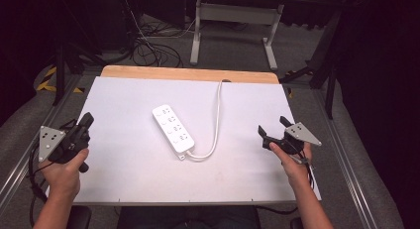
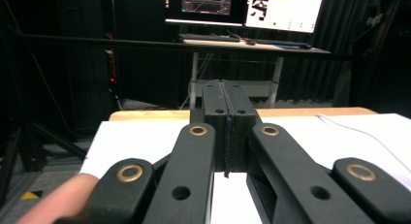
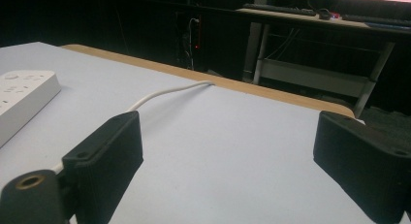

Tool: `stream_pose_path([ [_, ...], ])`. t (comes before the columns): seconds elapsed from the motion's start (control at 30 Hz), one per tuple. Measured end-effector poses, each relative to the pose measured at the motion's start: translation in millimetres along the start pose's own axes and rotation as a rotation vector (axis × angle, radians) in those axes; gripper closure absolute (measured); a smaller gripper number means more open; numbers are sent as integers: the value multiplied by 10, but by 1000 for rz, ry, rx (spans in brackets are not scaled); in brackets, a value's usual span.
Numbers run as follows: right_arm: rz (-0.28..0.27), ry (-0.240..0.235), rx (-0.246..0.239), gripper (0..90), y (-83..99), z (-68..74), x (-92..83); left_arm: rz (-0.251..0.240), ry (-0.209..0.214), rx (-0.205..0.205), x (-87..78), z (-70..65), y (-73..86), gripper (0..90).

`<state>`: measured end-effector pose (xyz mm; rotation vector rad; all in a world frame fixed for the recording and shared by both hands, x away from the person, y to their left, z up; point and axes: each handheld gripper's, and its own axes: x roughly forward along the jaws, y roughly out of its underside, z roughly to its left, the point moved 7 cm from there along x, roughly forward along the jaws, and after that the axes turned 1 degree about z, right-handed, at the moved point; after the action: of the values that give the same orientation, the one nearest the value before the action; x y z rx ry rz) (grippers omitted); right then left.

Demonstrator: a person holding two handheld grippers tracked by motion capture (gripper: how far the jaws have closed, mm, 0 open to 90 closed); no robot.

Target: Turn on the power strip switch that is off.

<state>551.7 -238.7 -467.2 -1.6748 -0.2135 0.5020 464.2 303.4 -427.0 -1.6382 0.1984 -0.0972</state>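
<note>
A white power strip [image 1: 173,131] lies slanted in the middle of the white table [image 1: 124,174], and its white cable [image 1: 217,115] loops from its near end up to the table's far edge. My left gripper [image 1: 87,120] is held at the table's left edge, well apart from the strip. In the left gripper view the left gripper [image 2: 226,112] is shut with nothing between its jaws. My right gripper [image 1: 272,126] hovers at the right side, open and empty. In the right gripper view the right gripper [image 3: 228,146] faces the cable [image 3: 165,94], and the strip [image 3: 19,98] is at the left.
A wooden strip [image 1: 188,73] borders the table's far edge. Beyond it stands a desk frame [image 1: 233,21] on a grey floor with tangled cables [image 1: 148,48]. Monitors [image 2: 242,6] sit on that desk. Metal rails [image 1: 341,154] run along both table sides.
</note>
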Motion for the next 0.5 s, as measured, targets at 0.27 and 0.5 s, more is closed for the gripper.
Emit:
stream_pose_path([
  [0.27,-4,-3,4,111,-6,2,-9,27,22,28,125,-87,-22,900],
  [0.5,0,-3,4,115,1,11,-7,61,79,67,265,-283,-39,900],
])
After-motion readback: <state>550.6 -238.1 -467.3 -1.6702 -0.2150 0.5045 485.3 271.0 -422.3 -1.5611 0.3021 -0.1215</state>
